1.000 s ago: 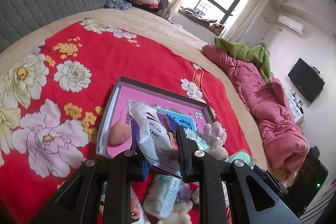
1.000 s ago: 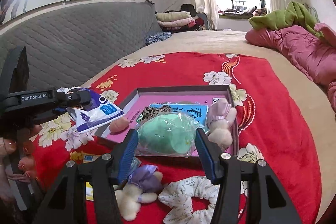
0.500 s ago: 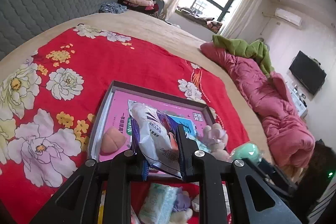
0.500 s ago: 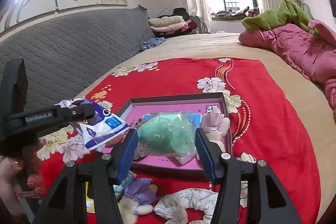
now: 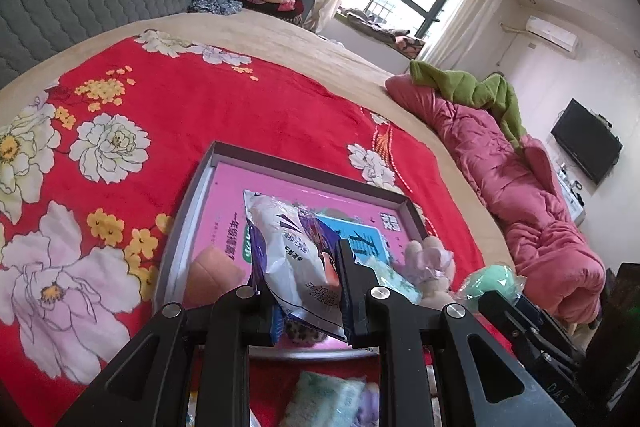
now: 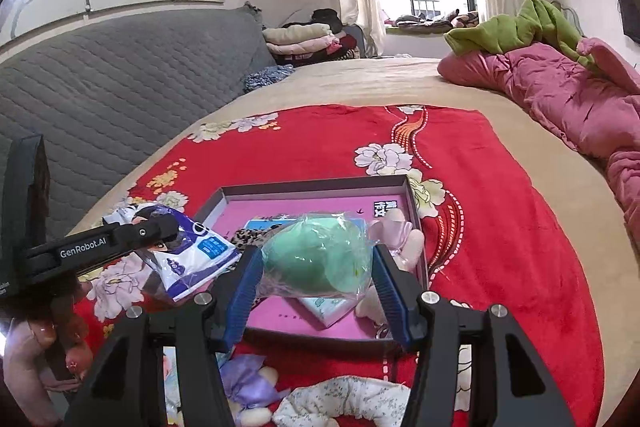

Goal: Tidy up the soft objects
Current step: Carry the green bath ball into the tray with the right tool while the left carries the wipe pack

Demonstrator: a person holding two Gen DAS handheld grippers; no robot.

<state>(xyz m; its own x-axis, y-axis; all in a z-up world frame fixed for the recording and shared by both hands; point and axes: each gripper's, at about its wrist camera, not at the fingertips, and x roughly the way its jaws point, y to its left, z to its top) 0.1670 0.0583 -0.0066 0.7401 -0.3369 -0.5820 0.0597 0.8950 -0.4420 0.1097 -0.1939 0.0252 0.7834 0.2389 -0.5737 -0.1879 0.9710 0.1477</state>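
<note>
My left gripper (image 5: 306, 291) is shut on a white and purple packet (image 5: 288, 251) and holds it above the near edge of a shallow grey box with a pink floor (image 5: 224, 195). My right gripper (image 6: 318, 283) is shut on a green soft ball in clear wrap (image 6: 316, 259), held above the box's (image 6: 320, 187) near side. The left gripper and its packet (image 6: 188, 255) show at the left of the right wrist view. In the box lie a peach sponge (image 5: 212, 271), a pink plush bunny (image 5: 428, 263) and a blue booklet (image 5: 356, 235).
The box sits on a red flowered blanket (image 5: 200, 107) on a bed. A lilac plush (image 6: 248, 383) and a white floral scrunchie (image 6: 344, 399) lie in front of the box. A pink quilt (image 6: 560, 99) lies at the right, a grey headboard (image 6: 100, 75) at the left.
Both grippers have moved forward and a little higher over the box, each still holding its item. The box looks closer and larger in both views.
</note>
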